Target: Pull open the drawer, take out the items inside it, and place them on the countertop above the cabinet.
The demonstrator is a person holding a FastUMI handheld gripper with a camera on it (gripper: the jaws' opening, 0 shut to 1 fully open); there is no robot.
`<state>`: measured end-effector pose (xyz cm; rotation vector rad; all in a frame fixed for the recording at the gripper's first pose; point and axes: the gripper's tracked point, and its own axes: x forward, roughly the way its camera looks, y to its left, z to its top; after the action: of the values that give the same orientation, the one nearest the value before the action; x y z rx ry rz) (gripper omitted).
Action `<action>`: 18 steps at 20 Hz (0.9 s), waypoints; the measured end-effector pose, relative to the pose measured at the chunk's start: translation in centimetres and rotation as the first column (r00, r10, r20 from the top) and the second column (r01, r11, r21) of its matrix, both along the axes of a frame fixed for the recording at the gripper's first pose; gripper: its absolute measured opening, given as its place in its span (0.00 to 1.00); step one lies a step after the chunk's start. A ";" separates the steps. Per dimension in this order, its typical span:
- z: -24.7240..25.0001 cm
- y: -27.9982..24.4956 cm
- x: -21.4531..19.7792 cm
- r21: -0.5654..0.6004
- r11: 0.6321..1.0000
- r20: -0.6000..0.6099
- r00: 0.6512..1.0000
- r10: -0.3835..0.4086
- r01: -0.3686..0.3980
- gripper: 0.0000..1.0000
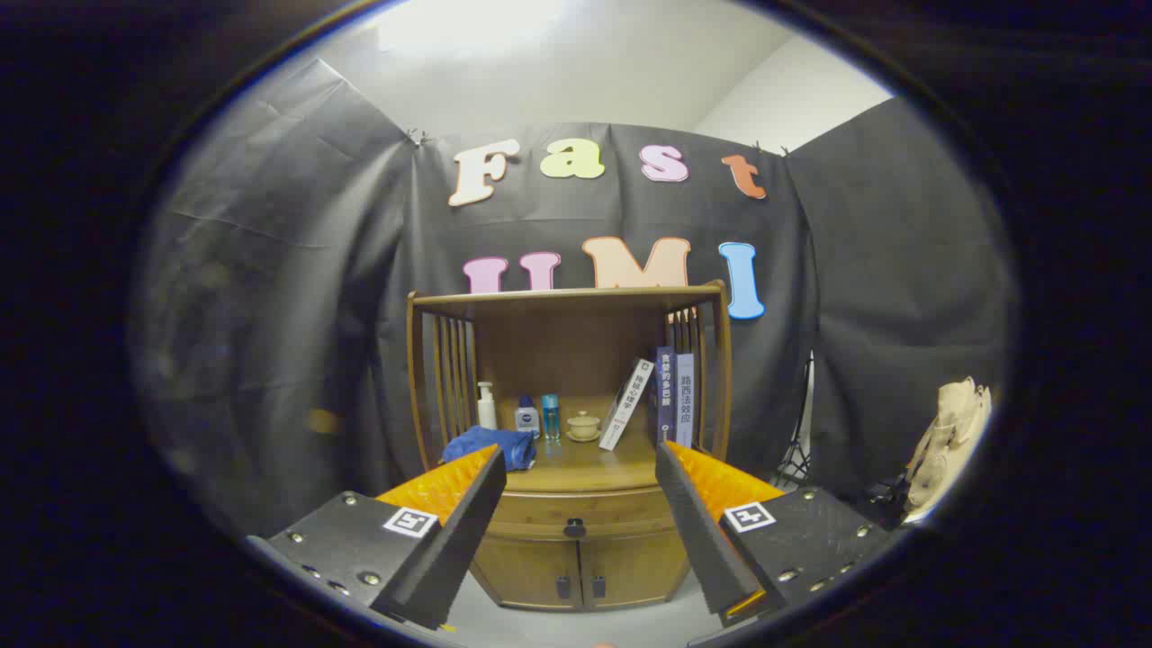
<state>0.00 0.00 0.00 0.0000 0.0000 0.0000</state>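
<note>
the claw [580, 468] is released; the closed wooden drawer's small dark knob [574, 528] lies dead ahead at 12 o'clock, between the fingers, well apart.

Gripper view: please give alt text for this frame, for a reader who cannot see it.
The gripper is open and empty, some way back from a wooden cabinet whose drawer is shut. On the countertop beyond the fingers are a blue cloth, bottles, a lidded cup and books.
</note>
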 end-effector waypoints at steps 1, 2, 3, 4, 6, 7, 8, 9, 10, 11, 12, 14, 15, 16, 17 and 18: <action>-0.1 -0.1 0.1 0.002 1.000 -0.001 1.000 -0.003 0.003 1.00; -0.2 -0.3 0.1 0.004 1.000 -0.003 1.000 -0.006 0.006 1.00; -0.3 -0.4 0.0 0.006 1.000 -0.003 1.000 -0.008 0.008 1.00; -0.2 -0.5 0.1 0.008 1.000 -0.002 1.000 -0.010 0.010 1.00; -0.1 -0.7 0.0 0.009 1.000 0.004 1.000 -0.014 0.014 1.00; -0.2 -0.7 0.0 0.009 1.000 0.006 1.000 -0.014 0.014 1.00; -0.2 -0.8 0.0 0.012 1.000 0.007 1.000 -0.015 0.015 1.00; -0.2 -0.9 -0.1 0.015 1.000 0.009 1.000 -0.017 0.017 1.00; -0.2 -1.0 -0.1 0.018 1.000 0.009 1.000 -0.017 0.017 1.00; -0.4 -1.0 0.0 0.020 1.000 0.007 1.000 -0.019 0.018 1.00; -0.6 -1.1 0.0 0.020 1.000 0.002 1.000 -0.019 0.019 1.00; -0.9 -1.2 0.0 0.020 1.000 -0.003 1.000 -0.022 0.022 1.00; -1.0 -1.2 0.1 0.020 1.000 -0.003 1.000 -0.021 0.021 1.00; -1.0 -1.1 0.1 0.020 1.000 -0.004 1.000 -0.019 0.019 1.00; -1.0 -1.1 0.1 0.019 1.000 -0.002 1.000 -0.018 0.018 1.00; -1.1 -1.3 0.2 0.017 1.000 0.002 1.000 -0.022 0.022 1.00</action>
<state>0.23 -1.27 -1.07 0.0172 -0.0018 -0.0219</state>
